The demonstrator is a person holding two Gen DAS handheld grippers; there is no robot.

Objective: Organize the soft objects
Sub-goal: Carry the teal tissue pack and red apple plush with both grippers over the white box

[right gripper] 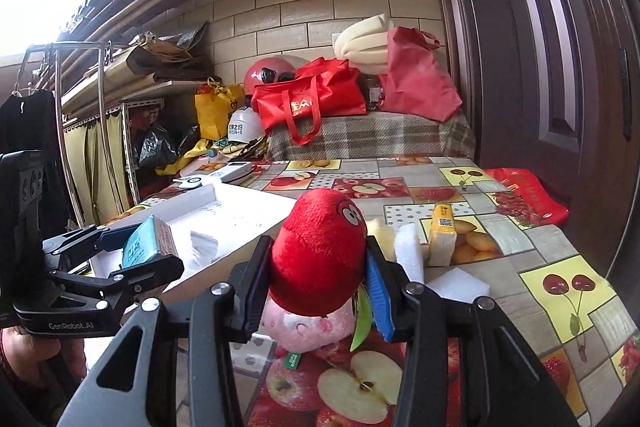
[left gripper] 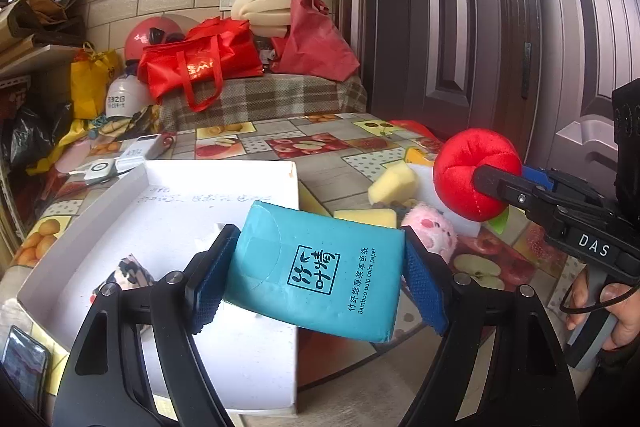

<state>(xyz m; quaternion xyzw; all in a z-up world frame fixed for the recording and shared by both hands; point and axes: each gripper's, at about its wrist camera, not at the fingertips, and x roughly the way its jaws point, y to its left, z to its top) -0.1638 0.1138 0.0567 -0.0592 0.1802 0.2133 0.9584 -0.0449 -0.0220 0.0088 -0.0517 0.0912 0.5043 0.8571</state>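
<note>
Currently mid-carry: left gripper [left gripper: 316, 263] clamps tissue pack [left gripper: 320, 263], right gripper [right gripper: 316, 283] clamps red plush [right gripper: 320, 259]; next, release into white box [left gripper: 224, 183] at 10 o'clock.

- I see the teal tissue pack [left gripper: 320, 269] wrapped in smooth, slightly glossy plastic film.
- My red plush apple [right gripper: 318, 259] looks fuzzy, matt cloth.
- The white cardboard box [left gripper: 168, 211] appears matt.
- The fruit-print tablecloth [right gripper: 520, 267] shines like oilcloth.

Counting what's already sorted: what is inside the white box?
Inside the white box one small patterned soft item lies near the front. The blue tissue pack in the left gripper covers part of the floor.
</note>
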